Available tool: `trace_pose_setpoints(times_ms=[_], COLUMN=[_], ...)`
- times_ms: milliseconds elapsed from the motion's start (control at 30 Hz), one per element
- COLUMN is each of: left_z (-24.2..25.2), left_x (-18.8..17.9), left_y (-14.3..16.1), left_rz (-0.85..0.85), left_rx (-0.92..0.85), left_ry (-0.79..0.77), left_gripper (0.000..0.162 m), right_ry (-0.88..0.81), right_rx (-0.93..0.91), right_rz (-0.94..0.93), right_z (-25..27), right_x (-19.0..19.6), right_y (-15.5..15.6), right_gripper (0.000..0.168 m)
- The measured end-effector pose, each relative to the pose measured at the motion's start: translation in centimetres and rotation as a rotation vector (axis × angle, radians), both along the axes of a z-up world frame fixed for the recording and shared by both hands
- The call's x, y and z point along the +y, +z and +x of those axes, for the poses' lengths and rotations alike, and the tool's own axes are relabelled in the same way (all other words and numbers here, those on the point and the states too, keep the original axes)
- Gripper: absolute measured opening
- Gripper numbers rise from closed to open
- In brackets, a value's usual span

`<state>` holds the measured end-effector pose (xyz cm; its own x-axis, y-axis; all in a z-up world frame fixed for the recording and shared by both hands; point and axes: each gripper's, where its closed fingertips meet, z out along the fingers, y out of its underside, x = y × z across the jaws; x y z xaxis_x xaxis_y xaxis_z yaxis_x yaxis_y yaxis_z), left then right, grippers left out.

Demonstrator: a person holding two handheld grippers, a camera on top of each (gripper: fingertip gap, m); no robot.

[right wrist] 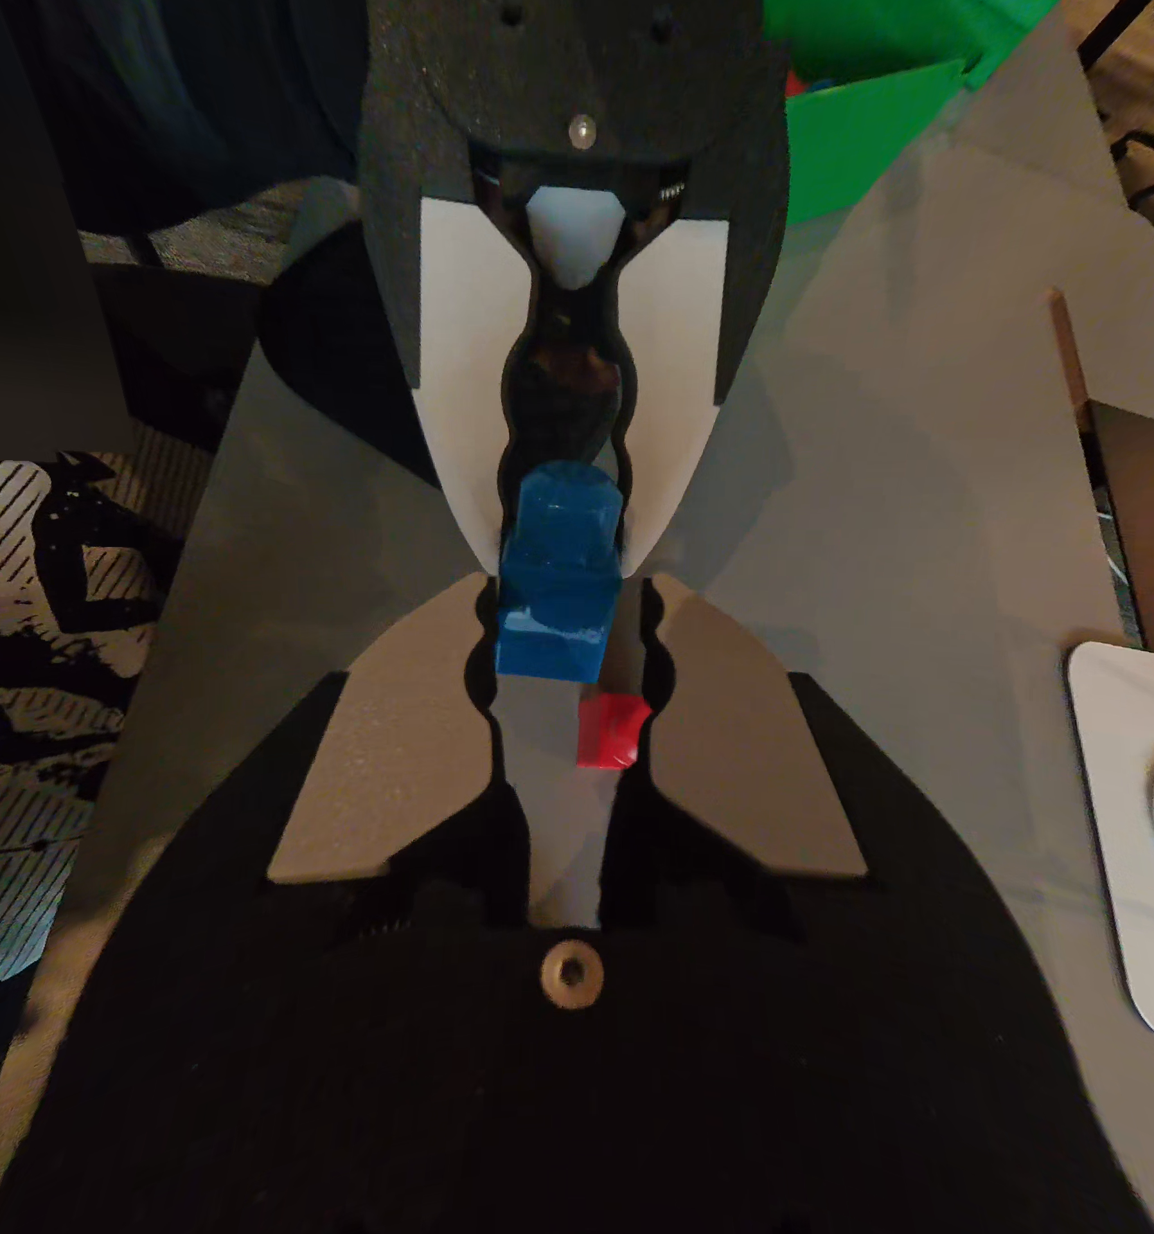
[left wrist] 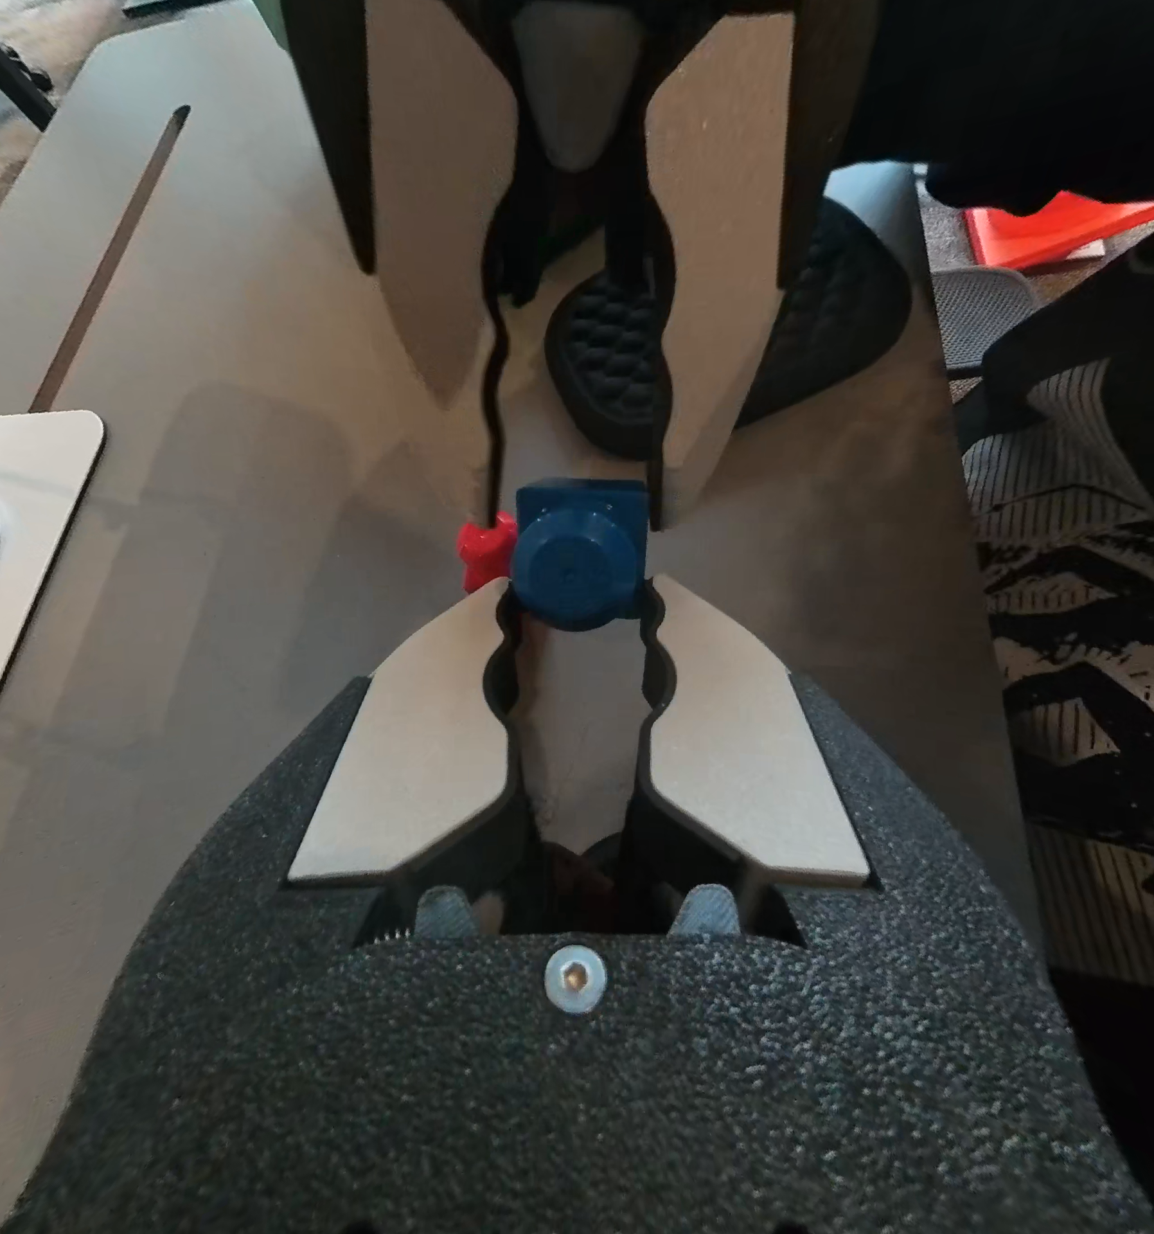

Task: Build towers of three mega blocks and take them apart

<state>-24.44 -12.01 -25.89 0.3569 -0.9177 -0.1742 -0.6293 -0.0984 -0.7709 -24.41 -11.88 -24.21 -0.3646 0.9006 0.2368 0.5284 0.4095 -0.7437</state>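
A blue block piece (left wrist: 578, 527) (right wrist: 554, 601) is held above the grey table (left wrist: 227, 467), its stud facing my left camera. In the right wrist view it looks like two blue blocks joined in line. My left gripper (left wrist: 578, 591) reaches in from one end and is shut on the stud end; it also shows in the right wrist view (right wrist: 561, 554). My right gripper (right wrist: 567, 587) comes from the opposite end and is shut on the body end; it also shows in the left wrist view (left wrist: 574, 517). A red block (left wrist: 484, 551) (right wrist: 611, 731) lies on the table just beside and below.
A white pad (left wrist: 20, 534) (right wrist: 1148, 801) lies at one side of the table. A green bin (right wrist: 861, 133) stands at the far corner. A black mesh object (left wrist: 608, 360) sits beyond the blocks. A patterned rug (left wrist: 1095, 601) is past the table edge. Only a small space, under 4 cm, lies between the two pairs of fingers. Both grippers' tips are roughly 25 centimetres from the patterned rug (left wrist: 1095, 601). It is also in sight in the right wrist view (right wrist: 11, 688).
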Motion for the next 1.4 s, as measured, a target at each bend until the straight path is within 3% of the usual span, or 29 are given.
trace_pose_setpoints(times_ms=[133,300,467,567,633,733,833,1067,1400], left_z=[-0.2,0.6,1.8,2.1,2.1,1.9,1.6,2.0,1.9], left_x=[0.5,0.8,0.8,0.9,0.9,1.0,1.3,1.4,1.4], left_y=[0.8,2.8,4.2,4.6,4.5,3.4,2.0,0.5,0.1], left_rz=[0.042,0.047,0.062,0.082,0.085,0.08,0.063,0.048,0.051], left_rx=[-0.051,-0.317,-0.509,-0.531,-0.523,-0.458,-0.376,-0.302,-0.315], left_ry=[0.019,0.001,-0.034,-0.034,-0.038,-0.029,-0.001,0.0,0.0], left_gripper=[0.034,0.06,0.057,0.038,0.036,0.036,0.036,0.036,0.036], right_ry=[-0.002,0.016,0.04,0.051,0.055,0.057,0.038,0.038,0.025], right_rx=[0.082,0.389,0.548,0.562,0.554,0.433,0.232,-0.265,-0.429], right_rz=[-0.014,-0.197,-0.304,-0.335,-0.331,-0.28,-0.195,0.041,0.098], right_z=[-0.1,0.0,0.5,0.6,0.6,0.7,1.1,1.4,0.6], right_x=[0.2,0.3,0.4,0.3,0.2,0.4,0.9,0.6,0.6], right_y=[0.6,4.4,5.7,5.5,5.3,4.1,3.5,1.7,0.8], right_gripper=[0.033,0.033,0.033,0.033,0.033,0.033,0.05,0.054,0.034])
